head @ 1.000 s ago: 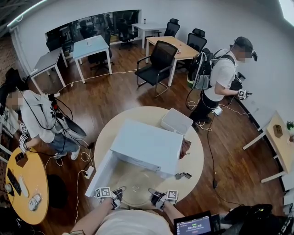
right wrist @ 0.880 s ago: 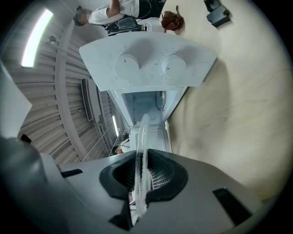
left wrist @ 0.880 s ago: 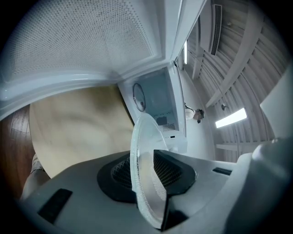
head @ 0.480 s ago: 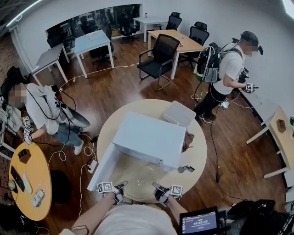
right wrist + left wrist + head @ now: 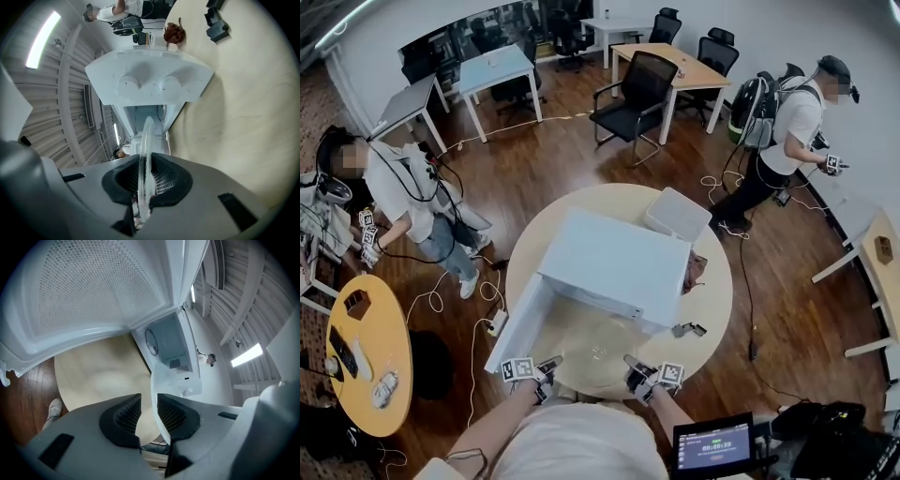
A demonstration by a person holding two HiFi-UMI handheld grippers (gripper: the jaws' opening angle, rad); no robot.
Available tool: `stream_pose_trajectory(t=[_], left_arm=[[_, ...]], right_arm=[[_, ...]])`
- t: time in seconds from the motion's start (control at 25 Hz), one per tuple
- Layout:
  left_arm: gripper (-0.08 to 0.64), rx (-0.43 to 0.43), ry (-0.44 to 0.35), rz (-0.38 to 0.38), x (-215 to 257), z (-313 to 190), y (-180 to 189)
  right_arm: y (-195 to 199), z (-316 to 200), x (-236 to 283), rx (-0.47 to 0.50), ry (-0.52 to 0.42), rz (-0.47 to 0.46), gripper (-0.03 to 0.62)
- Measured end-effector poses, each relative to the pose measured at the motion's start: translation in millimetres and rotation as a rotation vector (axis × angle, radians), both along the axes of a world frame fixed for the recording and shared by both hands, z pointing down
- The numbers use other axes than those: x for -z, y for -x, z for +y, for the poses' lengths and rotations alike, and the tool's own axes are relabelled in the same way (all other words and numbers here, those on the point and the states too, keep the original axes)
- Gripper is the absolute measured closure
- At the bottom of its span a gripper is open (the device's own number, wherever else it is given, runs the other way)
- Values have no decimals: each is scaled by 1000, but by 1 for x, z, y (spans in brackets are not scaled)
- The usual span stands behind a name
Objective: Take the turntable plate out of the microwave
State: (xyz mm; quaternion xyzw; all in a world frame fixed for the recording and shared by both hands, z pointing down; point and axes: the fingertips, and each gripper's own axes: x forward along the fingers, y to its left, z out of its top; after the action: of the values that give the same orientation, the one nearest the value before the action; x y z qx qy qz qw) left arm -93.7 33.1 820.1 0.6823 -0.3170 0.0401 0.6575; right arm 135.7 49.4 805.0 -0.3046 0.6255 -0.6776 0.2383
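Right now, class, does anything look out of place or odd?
The turntable plate is outside the microwave, clamped in the right gripper over the table; the microwave door stands open. Nothing looks spilled or broken.

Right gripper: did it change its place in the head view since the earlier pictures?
No. The right gripper sits just as far below-left of the small black object on the round table as before, tongs shut on the turntable plate.
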Motion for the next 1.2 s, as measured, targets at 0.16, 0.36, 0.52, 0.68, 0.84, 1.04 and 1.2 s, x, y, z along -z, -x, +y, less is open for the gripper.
stream_pose_trajectory(t=[0.16,0.36,0.52,0.68,0.84,1.04,1.2], left_arm=[[468,14,19,-21,-5,6,8],[468,39,61,-28,-9,14,21],[468,52,64,-33,-11,18,24],[468,68,65,-33,-10,22,24],[468,93,77,-6,-9,18,31],[468,89,87,12,-8,24,30],[468,95,96,20,-7,26,32]], right_arm=[[-8,-2,-2,-61,13,-26,563],[-16,-7,-3,-111,25,-19,564],[-22,-9,-12,-106,30,17,563],[-20,-6,-19,-82,46,31,563],[-9,-7,-32,-62,66,65,563],[-1,-4,-45,-52,93,72,563],[2,-6,-51,-54,109,66,563]])
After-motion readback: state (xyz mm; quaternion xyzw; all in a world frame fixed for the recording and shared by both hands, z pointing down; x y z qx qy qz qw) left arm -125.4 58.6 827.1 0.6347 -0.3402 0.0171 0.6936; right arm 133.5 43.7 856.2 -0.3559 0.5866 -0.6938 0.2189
